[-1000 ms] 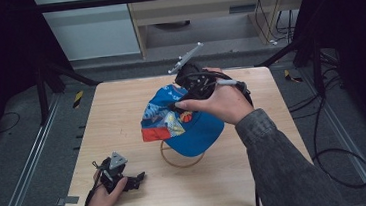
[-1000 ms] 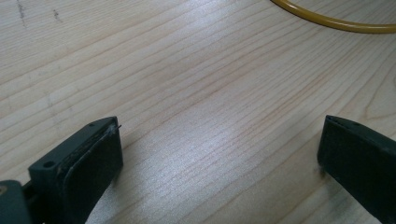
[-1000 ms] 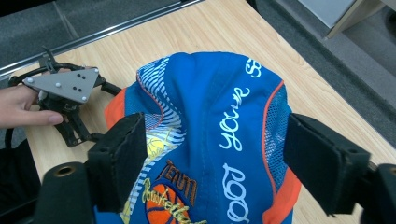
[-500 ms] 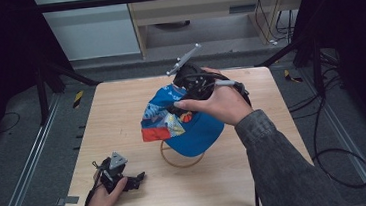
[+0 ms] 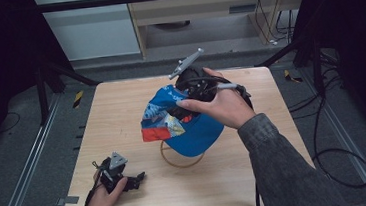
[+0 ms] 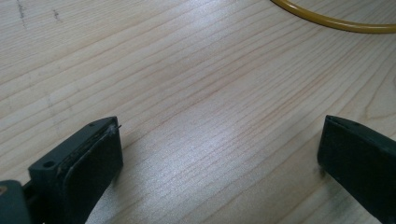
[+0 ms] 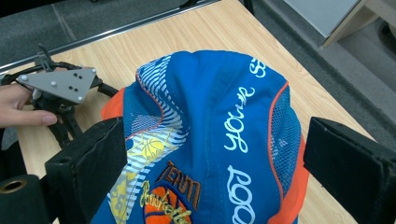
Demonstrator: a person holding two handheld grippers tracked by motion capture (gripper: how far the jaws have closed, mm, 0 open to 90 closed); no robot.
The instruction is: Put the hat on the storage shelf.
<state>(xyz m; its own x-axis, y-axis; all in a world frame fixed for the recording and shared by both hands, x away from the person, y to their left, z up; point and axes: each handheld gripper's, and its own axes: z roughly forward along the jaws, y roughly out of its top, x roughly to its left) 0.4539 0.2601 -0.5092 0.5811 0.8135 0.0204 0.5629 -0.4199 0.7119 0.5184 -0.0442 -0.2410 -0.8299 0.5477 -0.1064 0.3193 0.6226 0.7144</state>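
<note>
A blue cap (image 5: 193, 127) with white script, an orange trim and a basketball print sits on a stand above the table's middle. My right gripper (image 5: 184, 110) hangs over its back. In the right gripper view the cap (image 7: 219, 116) lies between the two black pads of the right gripper (image 7: 215, 154). The jaws have just been opening and stand wide beside it without pinching it. My left gripper (image 5: 130, 180) rests on the table at the front left. Its jaws are open over bare wood, as the left gripper view (image 6: 219, 149) shows.
A yellow wire ring (image 5: 168, 157) lies on the wooden table (image 5: 121, 113) under the cap; its arc (image 6: 327, 21) shows ahead of the left jaws. Dark frame posts and rails flank the table, and cables trail on the floor at the right.
</note>
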